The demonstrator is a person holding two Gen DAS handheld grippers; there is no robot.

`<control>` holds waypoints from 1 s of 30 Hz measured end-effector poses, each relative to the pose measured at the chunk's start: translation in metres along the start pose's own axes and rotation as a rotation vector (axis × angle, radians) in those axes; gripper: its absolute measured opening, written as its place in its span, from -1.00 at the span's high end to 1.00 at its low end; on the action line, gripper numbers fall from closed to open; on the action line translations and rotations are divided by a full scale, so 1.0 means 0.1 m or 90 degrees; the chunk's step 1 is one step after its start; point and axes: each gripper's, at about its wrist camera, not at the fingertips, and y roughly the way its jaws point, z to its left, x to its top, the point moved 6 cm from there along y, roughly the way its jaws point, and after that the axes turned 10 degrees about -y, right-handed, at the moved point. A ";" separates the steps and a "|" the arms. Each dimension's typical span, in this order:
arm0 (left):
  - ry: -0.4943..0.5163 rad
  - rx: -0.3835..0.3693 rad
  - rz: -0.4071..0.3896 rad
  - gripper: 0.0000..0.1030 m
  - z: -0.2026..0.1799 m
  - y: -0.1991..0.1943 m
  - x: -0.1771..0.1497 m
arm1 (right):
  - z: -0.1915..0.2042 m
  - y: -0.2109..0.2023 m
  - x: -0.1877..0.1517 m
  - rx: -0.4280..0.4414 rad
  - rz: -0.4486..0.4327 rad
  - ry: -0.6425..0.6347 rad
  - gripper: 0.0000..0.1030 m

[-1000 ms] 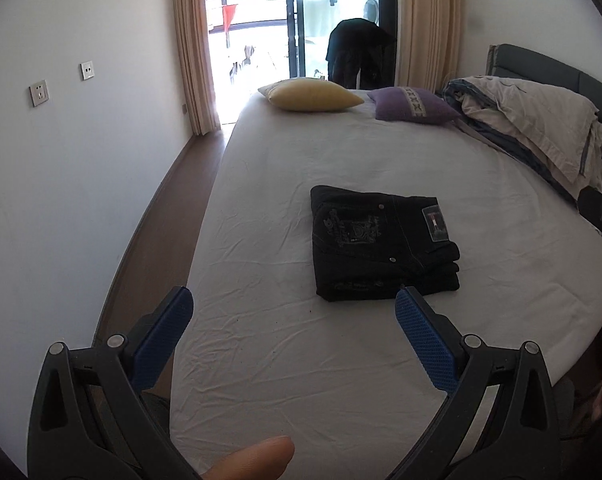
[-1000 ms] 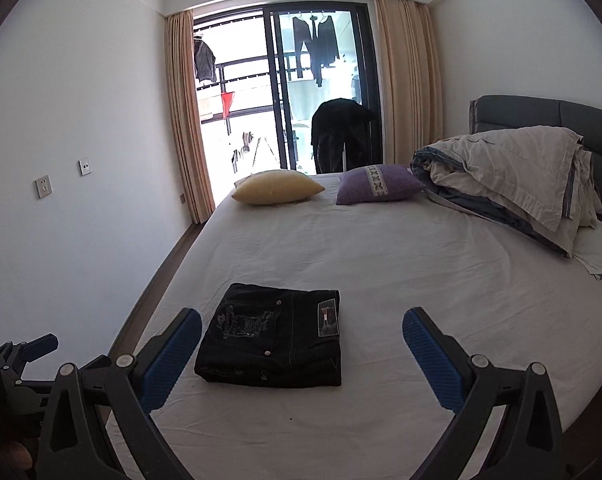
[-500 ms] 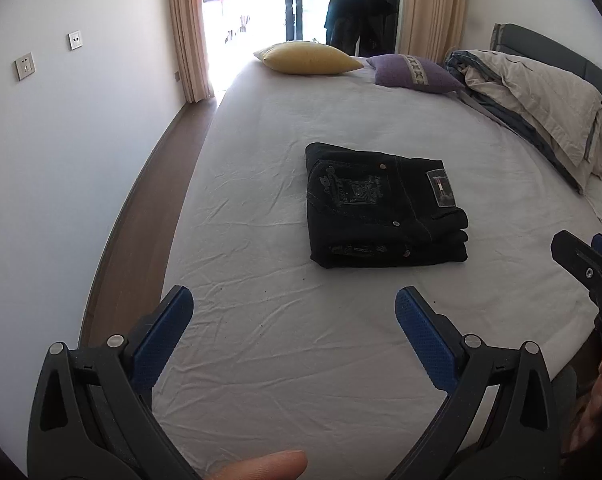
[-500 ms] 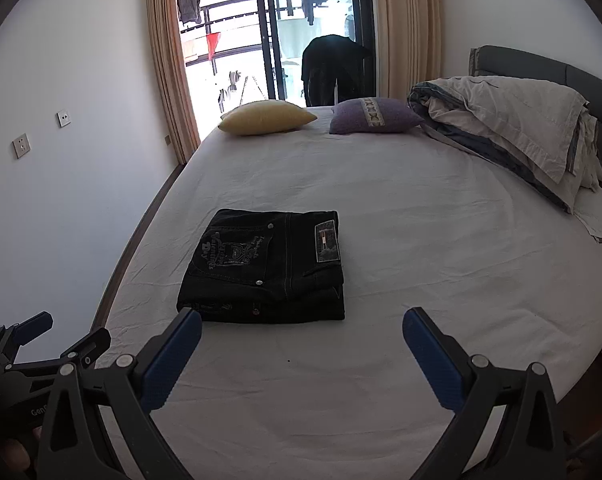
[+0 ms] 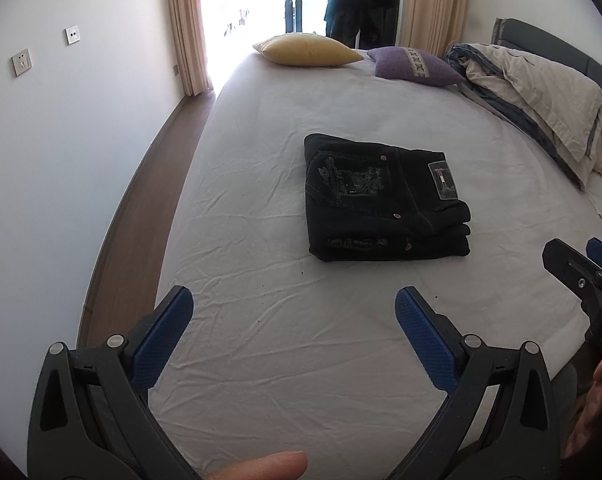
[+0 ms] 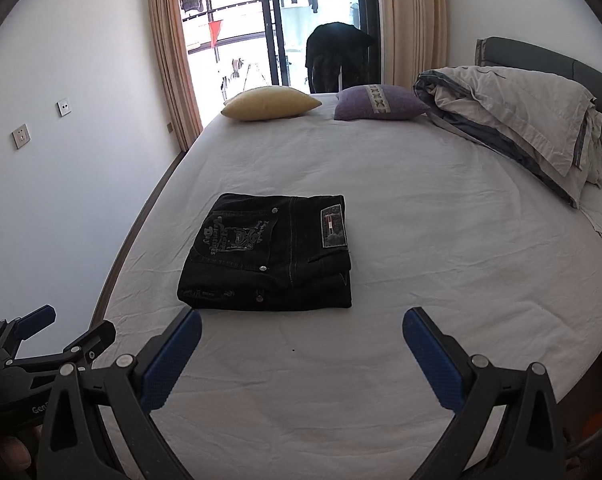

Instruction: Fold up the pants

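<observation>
Black jeans (image 5: 381, 200) lie folded into a neat rectangle on the white bed sheet (image 5: 281, 340), pocket embroidery and label patch facing up. They also show in the right wrist view (image 6: 273, 252). My left gripper (image 5: 293, 312) is open and empty, held above the sheet short of the jeans. My right gripper (image 6: 301, 332) is open and empty, just short of the jeans' near edge. The right gripper shows at the right edge of the left wrist view (image 5: 581, 276); the left gripper shows at the lower left of the right wrist view (image 6: 49, 340).
A yellow pillow (image 6: 269, 104) and a purple pillow (image 6: 381, 102) lie at the far end of the bed. A heap of bedding (image 6: 513, 120) lies along the right side by the headboard. A wall and floor strip (image 5: 141, 184) run along the left.
Both grippers have moved forward and tilted down toward the bed; the jeans look closer and larger. The jeans have not moved. Both grippers stay open.
</observation>
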 end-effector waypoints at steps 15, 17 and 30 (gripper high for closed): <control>0.000 0.002 0.005 -1.00 -0.02 0.04 -0.01 | 0.04 0.06 -0.03 0.008 0.009 0.000 -1.00; 0.000 0.002 0.005 -1.00 -0.02 0.03 -0.01 | 0.05 0.06 -0.04 0.009 0.009 -0.001 -1.00; 0.000 0.003 0.012 -1.00 -0.03 0.10 -0.09 | 0.06 0.11 -0.08 0.014 0.019 0.001 -1.00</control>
